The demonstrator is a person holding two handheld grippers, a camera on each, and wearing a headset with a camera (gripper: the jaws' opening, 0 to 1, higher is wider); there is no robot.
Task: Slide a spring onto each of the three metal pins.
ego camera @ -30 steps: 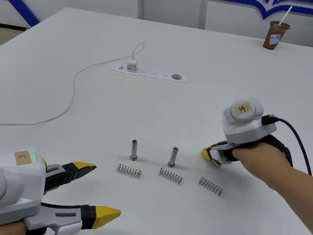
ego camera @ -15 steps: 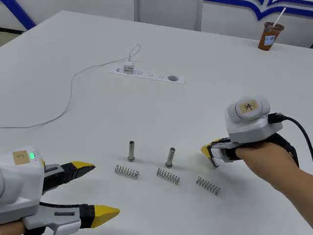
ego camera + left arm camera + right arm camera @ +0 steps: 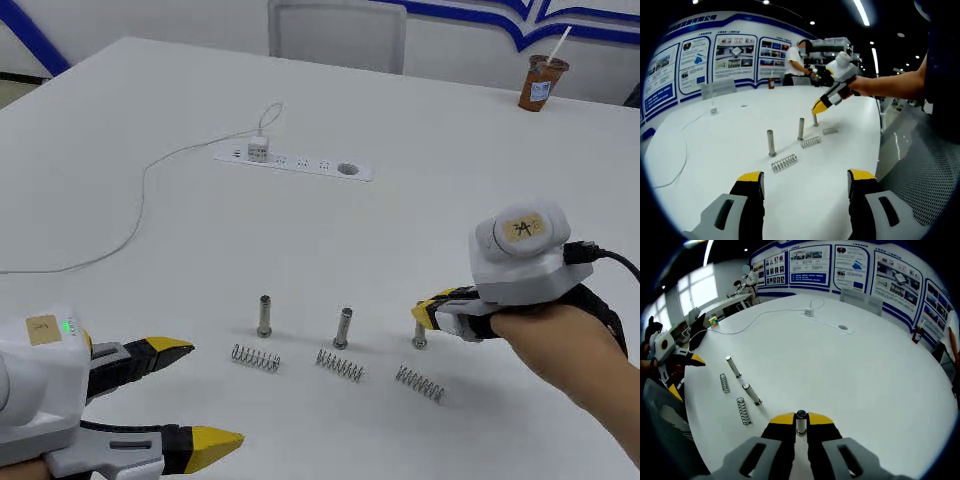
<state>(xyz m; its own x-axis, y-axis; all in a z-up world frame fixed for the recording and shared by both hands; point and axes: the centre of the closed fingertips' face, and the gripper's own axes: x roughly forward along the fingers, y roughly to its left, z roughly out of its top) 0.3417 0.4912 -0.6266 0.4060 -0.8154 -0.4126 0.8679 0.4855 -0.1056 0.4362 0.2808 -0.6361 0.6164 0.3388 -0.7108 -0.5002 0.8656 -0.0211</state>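
Within the last second you lowered your right claw, shut on the third pin, until that pin stood on the worktop right of the other two pins; your left claw hung wide open and empty, and the three springs lay just nearer, none threaded yet.

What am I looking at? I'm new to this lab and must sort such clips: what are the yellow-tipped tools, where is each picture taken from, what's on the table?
No robot: a person holds a two-jaw gripper in each hand. The head view looks down from their headset; each round picture comes from a camera riding on one gripper. The left gripper is open and holds nothing. The right gripper is shut on a metal pin standing on the white table. Two other pins stand upright, and three springs lie in front. A power strip and a drink cup sit farther back.
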